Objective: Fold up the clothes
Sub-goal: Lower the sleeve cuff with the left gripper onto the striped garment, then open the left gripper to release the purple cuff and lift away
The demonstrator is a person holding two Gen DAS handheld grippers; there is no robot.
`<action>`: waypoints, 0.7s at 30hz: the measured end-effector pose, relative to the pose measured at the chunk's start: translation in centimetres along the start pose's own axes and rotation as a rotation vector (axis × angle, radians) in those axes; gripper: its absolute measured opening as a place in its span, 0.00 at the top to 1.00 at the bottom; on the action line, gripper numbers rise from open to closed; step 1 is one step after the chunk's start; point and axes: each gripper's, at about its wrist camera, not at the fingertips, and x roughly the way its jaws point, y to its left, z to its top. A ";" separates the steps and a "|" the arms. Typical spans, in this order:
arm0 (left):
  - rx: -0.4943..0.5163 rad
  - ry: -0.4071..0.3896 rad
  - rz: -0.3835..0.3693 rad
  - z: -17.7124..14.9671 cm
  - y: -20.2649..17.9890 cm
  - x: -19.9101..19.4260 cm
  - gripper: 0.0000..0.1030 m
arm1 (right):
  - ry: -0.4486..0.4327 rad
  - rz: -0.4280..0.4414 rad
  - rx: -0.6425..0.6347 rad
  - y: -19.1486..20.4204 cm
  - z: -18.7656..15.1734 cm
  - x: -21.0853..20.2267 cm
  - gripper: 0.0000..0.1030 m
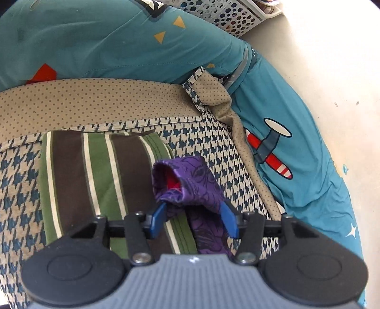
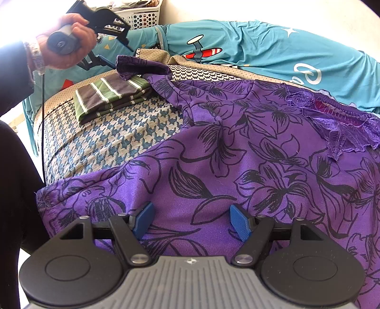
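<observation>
A purple garment with black flower print [image 2: 237, 154] lies spread over a houndstooth-covered surface [image 2: 106, 140]. Its sleeve [image 1: 187, 180] reaches onto a folded green, brown and white striped garment [image 1: 99, 171], which the right wrist view shows too [image 2: 111, 95]. My left gripper [image 1: 192, 206] has its blue fingers apart, with the bunched sleeve end loose between them, red lining showing at the cuff. In the right wrist view a hand [image 2: 68, 47] holds that left gripper [image 2: 106, 60] at the sleeve tip. My right gripper [image 2: 191, 221] hangs open just above the garment's near part, nothing pinched.
A teal blanket with an aeroplane print [image 1: 273, 147] lies behind and beside the houndstooth surface. A white perforated basket [image 1: 220, 12] stands at the far side. The pale floor [image 1: 320, 71] shows at right. The person's dark clothing [image 2: 14, 178] fills the left edge of the right wrist view.
</observation>
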 end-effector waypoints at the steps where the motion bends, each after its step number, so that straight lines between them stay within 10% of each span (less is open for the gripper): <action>1: -0.007 0.002 0.006 0.0 -0.1 0.3 0.53 | 0.001 0.000 -0.001 0.0 0.0 0.0 0.32; 21: -0.070 -0.044 0.099 2.7 2.2 2.5 0.93 | 0.014 -0.009 -0.013 0.2 1.0 0.8 0.26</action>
